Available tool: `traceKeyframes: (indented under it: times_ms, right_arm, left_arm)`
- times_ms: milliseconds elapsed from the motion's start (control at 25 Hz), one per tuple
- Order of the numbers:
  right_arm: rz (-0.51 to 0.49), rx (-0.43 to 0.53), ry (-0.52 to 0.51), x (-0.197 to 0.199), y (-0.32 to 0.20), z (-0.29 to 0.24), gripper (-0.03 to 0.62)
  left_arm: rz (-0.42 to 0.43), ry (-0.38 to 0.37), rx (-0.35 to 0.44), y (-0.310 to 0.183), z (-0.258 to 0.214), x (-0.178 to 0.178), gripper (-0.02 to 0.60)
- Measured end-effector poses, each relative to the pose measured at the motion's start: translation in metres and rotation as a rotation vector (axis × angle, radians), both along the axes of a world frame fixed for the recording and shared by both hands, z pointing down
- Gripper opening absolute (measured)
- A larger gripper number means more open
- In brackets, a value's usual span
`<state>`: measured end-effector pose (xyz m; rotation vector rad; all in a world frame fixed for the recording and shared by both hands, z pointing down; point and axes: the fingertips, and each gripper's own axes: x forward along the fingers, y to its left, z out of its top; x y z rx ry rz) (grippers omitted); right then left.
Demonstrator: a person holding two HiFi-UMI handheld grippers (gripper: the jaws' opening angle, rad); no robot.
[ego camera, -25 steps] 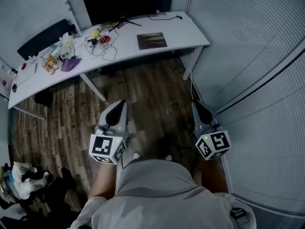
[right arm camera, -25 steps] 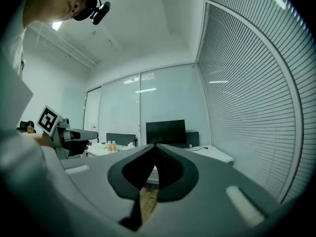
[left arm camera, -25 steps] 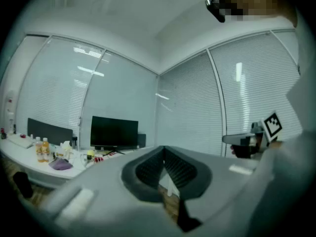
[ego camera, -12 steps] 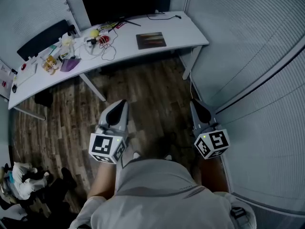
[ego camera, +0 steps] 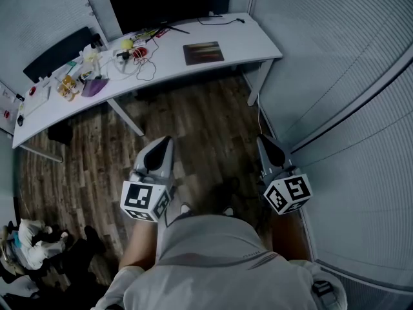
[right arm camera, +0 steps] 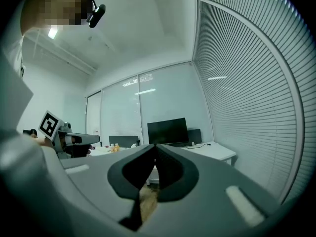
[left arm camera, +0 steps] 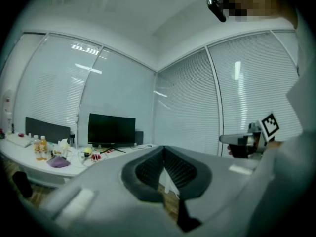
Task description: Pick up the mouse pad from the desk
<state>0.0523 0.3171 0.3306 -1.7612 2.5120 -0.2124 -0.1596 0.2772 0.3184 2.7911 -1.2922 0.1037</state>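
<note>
A dark rectangular mouse pad [ego camera: 203,53] lies flat on the right half of a long white desk [ego camera: 248,41] at the top of the head view. Both grippers hang over the wood floor, far short of the desk, pointing level toward it. My left gripper [ego camera: 164,139] is shut with nothing in it; in the left gripper view its tips [left arm camera: 164,148] meet. My right gripper [ego camera: 262,138] is shut and empty too, its tips [right arm camera: 155,145] closed in the right gripper view. The person's torso fills the bottom of the head view.
A black monitor [ego camera: 159,4] stands at the desk's back, with cables, bottles and small clutter [ego camera: 97,70] to the left of the pad. A black chair [ego camera: 61,51] sits behind the desk. Blinds-covered glass walls [ego camera: 348,76] close in the right side. Desk legs [ego camera: 258,86] stand ahead.
</note>
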Motion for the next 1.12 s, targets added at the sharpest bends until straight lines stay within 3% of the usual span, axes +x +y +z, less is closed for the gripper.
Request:
traceKeyframes:
  times_ms: [400, 640, 920, 1120]
  right_arm:
    - [-0.007, -0.007, -0.007, 0.027, 0.002, 0.002, 0.006]
    - [-0.009, -0.022, 0.005, 0.063, 0.01, 0.013, 0.006]
    - [0.018, -0.078, -0.066, 0.116, 0.016, 0.044, 0.006]
    - [0.038, -0.108, -0.096, 0.135, 0.01, 0.058, 0.006]
  left_arm:
    - [0.0, -0.001, 0.016, 0.003, -0.005, 0.027, 0.0]
    - [0.016, -0.021, 0.007, 0.009, 0.001, 0.067, 0.0]
    - [-0.018, -0.063, -0.003, 0.006, 0.008, 0.094, 0.0]
    - [0.018, -0.084, -0.025, -0.003, 0.018, 0.12, 0.0]
